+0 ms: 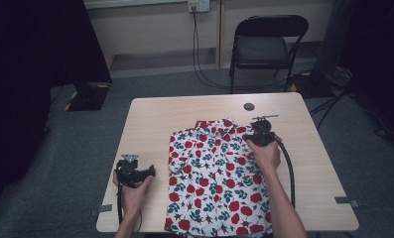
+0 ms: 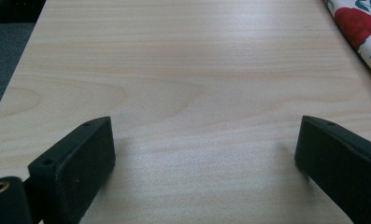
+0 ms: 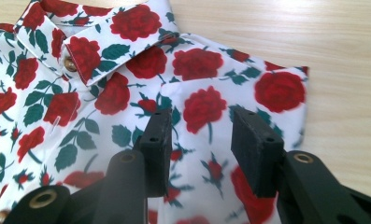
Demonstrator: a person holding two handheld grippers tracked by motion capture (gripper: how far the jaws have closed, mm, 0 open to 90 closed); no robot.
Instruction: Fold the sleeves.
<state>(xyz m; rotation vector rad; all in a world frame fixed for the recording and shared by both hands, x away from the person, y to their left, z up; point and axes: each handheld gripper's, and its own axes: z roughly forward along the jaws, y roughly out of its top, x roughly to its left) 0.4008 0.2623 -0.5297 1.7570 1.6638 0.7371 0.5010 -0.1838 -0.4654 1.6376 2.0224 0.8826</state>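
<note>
Setting: a pale wooden table (image 1: 150, 116) seen from above, on grey carpet, with a black folding chair (image 1: 264, 47) at the top centre of the frame.

Shirt: a white shirt with red roses and green leaves (image 1: 214, 176) lies flat on the table, buttoned and folded, from the centre of the frame down to the bottom edge. Its collar points to the far side of the table.

Collar: in the right gripper view the collar (image 3: 103, 35) sits at the upper left, with 1 brass button (image 3: 70, 64) below it.

Right gripper: the right gripper (image 1: 260, 135) sits over the shirt's upper right corner, just right of centre in the high view. In its own view its 2 black jaws stand partly apart above the fabric near the folded shoulder, pinching nothing.

Left gripper: the left gripper (image 1: 133, 171) rests at the lower left of the high view, on bare table left of the shirt and apart from it. Its 2 jaws are spread wide over bare wood.

Small item: 1 dark round disc (image 1: 249, 106) lies on the table beyond the collar.
</note>
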